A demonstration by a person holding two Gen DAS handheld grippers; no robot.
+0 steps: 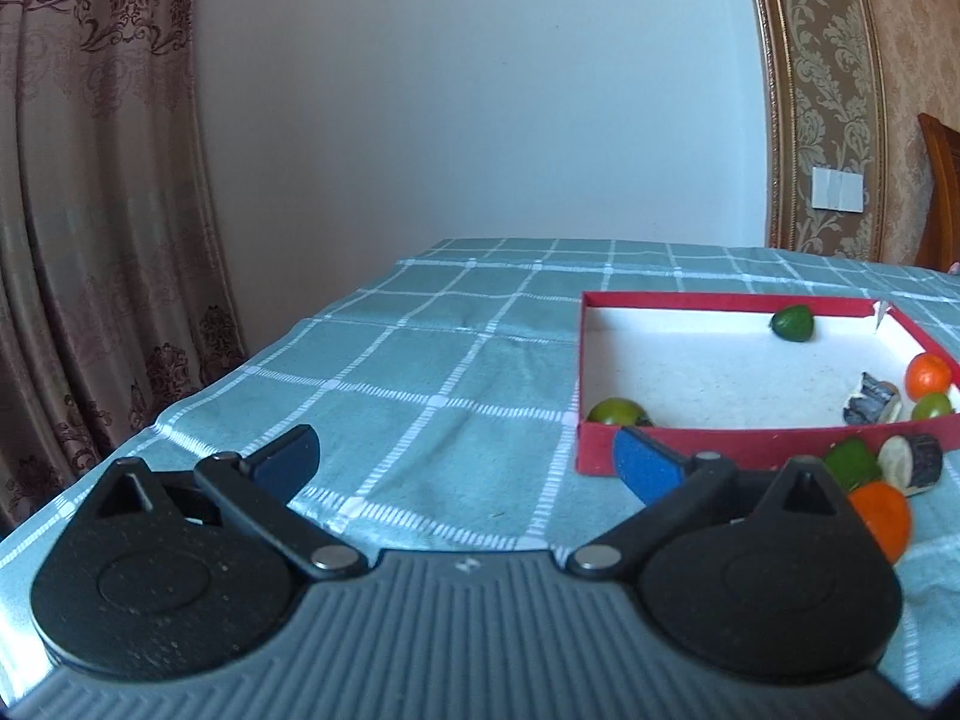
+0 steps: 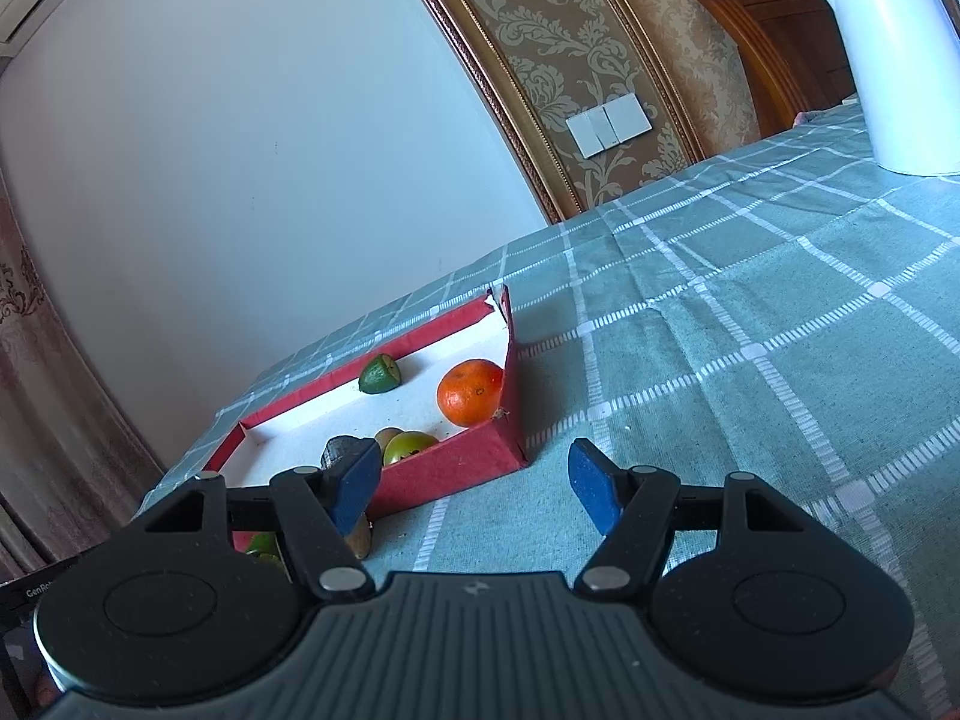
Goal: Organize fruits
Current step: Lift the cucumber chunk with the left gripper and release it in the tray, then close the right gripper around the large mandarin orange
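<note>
Both grippers empty-jawed over the checked tablecloth [image 1: 420, 372], fruit partly boxed.

Left gripper [image 1: 465, 459] spread wide, nothing btwn pads; right gripper [image 2: 474, 480] half open, nothing held. Red box [image 1: 708, 447] holds an orange [image 1: 929, 375], 3 green fruits incl. 1 at far wall [image 1: 792, 322]. Outside, just by its near wall: orange piece [image 1: 882, 516], green piece [image 1: 849, 462], dark-skinned slice [image 1: 912, 462]. White kettle [image 2: 882, 54] far back.
</note>
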